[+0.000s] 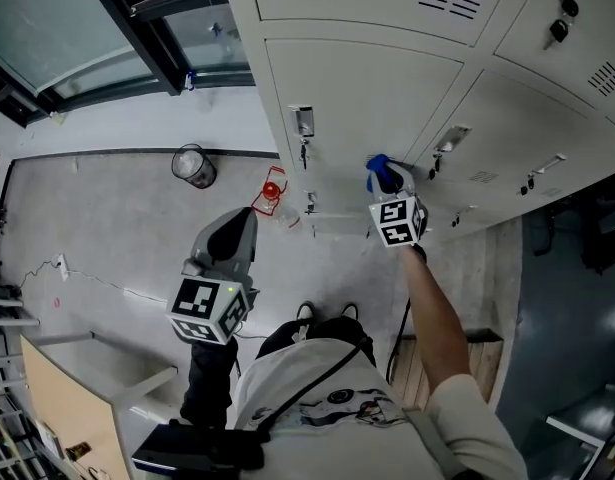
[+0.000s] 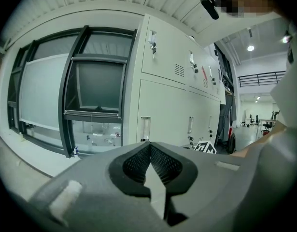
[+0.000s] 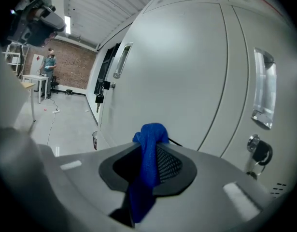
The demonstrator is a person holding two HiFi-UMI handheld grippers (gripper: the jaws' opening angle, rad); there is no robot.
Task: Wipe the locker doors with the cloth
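A bank of cream-white locker doors point(image 1: 367, 98) fills the upper right of the head view. My right gripper point(image 1: 383, 176) is held out against a lower door, shut on a blue cloth point(image 1: 379, 171). In the right gripper view the blue cloth point(image 3: 149, 163) bunches out between the jaws, close to the curved face of the locker door point(image 3: 187, 76). My left gripper point(image 1: 234, 236) hangs low at the left, away from the lockers, shut with nothing in it. The left gripper view shows its jaws point(image 2: 150, 170) closed, with the lockers point(image 2: 167, 100) beyond.
A small bin point(image 1: 193, 165) and a red object point(image 1: 271, 190) sit on the grey floor beside the lockers. Keys hang in a lock point(image 3: 258, 153) on the neighbouring door. Dark-framed windows point(image 2: 90, 91) stand left of the lockers. A distant person point(image 3: 50, 64) stands by a table.
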